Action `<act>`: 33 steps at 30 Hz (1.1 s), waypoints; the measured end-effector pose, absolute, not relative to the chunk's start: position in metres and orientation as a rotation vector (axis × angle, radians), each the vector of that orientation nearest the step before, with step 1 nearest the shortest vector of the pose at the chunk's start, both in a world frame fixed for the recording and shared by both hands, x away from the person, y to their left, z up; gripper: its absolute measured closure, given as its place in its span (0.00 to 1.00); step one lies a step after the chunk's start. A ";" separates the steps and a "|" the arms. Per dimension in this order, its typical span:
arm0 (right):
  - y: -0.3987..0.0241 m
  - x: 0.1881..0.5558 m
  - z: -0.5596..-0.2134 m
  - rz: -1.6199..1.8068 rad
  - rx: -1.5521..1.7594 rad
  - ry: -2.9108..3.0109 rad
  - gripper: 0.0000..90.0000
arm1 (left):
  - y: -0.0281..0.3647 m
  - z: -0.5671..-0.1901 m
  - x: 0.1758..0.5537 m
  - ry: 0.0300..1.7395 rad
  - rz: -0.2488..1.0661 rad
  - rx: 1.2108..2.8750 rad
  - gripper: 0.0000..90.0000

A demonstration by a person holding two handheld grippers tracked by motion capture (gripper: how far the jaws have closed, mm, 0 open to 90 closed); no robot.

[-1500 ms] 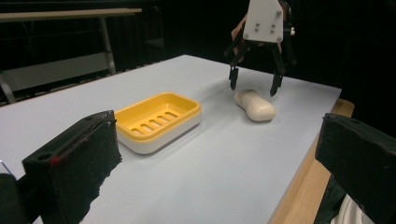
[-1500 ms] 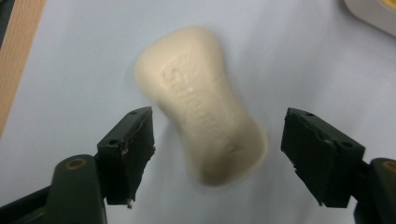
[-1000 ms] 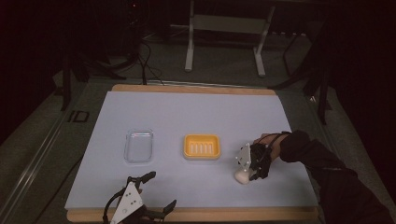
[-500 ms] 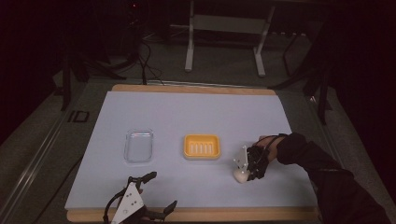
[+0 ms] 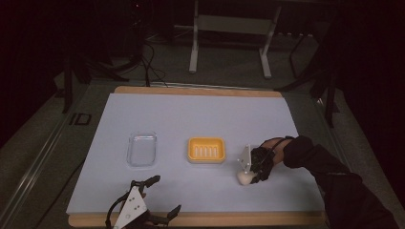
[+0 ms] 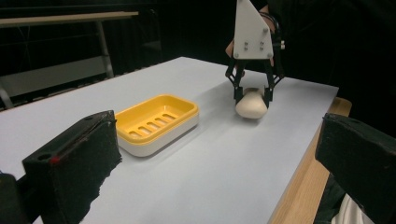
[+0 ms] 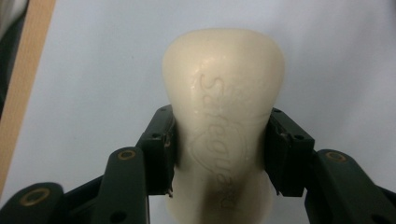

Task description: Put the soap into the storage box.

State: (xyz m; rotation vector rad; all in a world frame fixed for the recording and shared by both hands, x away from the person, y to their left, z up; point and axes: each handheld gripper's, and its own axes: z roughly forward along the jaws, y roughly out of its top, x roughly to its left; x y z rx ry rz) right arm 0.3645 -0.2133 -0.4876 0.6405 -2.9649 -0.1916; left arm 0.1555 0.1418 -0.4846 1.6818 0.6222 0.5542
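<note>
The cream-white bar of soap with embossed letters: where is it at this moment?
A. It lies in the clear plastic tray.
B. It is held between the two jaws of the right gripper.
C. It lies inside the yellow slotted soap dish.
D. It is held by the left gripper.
B: the right gripper has its two black jaws pressed against both sides of the cream-white bar of soap, beside the yellow slotted soap dish, not in it.

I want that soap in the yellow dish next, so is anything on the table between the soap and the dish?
Nothing visible. The soap bar, gripped by the right tongs, sits just right of the yellow soap dish, with bare table between them.
</note>
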 end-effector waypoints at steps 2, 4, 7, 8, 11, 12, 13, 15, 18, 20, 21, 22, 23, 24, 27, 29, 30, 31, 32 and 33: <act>-0.213 0.365 -0.486 -0.205 0.637 -2.960 0.55 | 0.142 -0.485 0.155 0.622 0.555 1.680 0.00; -0.213 0.366 -0.482 -0.245 0.601 -2.962 0.55 | 0.142 -0.485 0.155 0.623 0.554 1.678 0.00; -0.213 0.365 -0.478 -0.273 0.586 -2.959 0.55 | 0.142 -0.485 0.155 0.622 0.552 1.679 0.00; -0.213 0.365 -0.476 -0.279 0.575 -2.959 0.55 | 0.142 -0.485 0.156 0.620 0.551 1.678 0.00; -0.213 0.366 -0.472 -0.307 0.547 -2.960 0.55 | 0.142 -0.484 0.156 0.618 0.546 1.676 0.00; -0.213 0.365 -0.470 -0.324 0.546 -2.957 0.55 | 0.142 -0.484 0.156 0.618 0.544 1.673 0.00; -0.213 0.365 -0.468 -0.338 0.560 -2.957 0.55 | 0.142 -0.484 0.156 0.618 0.542 1.672 0.00; -0.215 0.365 -0.463 -0.381 0.572 -2.957 0.55 | 0.142 -0.484 0.156 0.616 0.539 1.671 0.00; -0.215 0.366 -0.456 -0.427 0.554 -2.967 0.55 | 0.141 -0.484 0.156 0.610 0.538 1.677 0.00; -0.216 0.367 -0.453 -0.438 0.534 -2.976 0.55 | 0.141 -0.485 0.156 0.608 0.535 1.681 0.00; -0.216 0.368 -0.452 -0.441 0.527 -2.976 0.55 | 0.141 -0.485 0.156 0.609 0.534 1.681 0.00; -0.216 0.369 -0.452 -0.441 0.516 -2.977 0.55 | 0.141 -0.485 0.157 0.610 0.529 1.677 0.00; -0.215 0.370 -0.451 -0.432 0.489 -2.970 0.55 | 0.141 -0.485 0.157 0.611 0.527 1.676 0.00; -0.215 0.370 -0.451 -0.418 0.450 -2.966 0.55 | 0.142 -0.484 0.157 0.613 0.528 1.675 0.00; -0.214 0.371 -0.447 -0.412 0.441 -2.989 0.55 | 0.143 -0.484 0.158 0.617 0.526 1.662 0.00; -0.214 0.371 -0.443 -0.404 0.390 -2.997 0.55 | 0.144 -0.484 0.159 0.619 0.524 1.662 0.00; -0.213 0.372 -0.440 -0.406 0.374 -3.003 0.55 | 0.143 -0.484 0.160 0.617 0.522 1.660 0.00; -0.213 0.372 -0.440 -0.406 0.374 -3.003 0.55 | 0.143 -0.484 0.160 0.617 0.522 1.660 0.00; -0.213 0.372 -0.438 -0.414 0.347 -3.007 0.55 | 0.142 -0.484 0.161 0.609 0.517 1.665 0.00; -0.211 0.373 -0.434 -0.419 0.291 -3.013 0.55 | 0.141 -0.484 0.161 0.603 0.515 1.668 0.00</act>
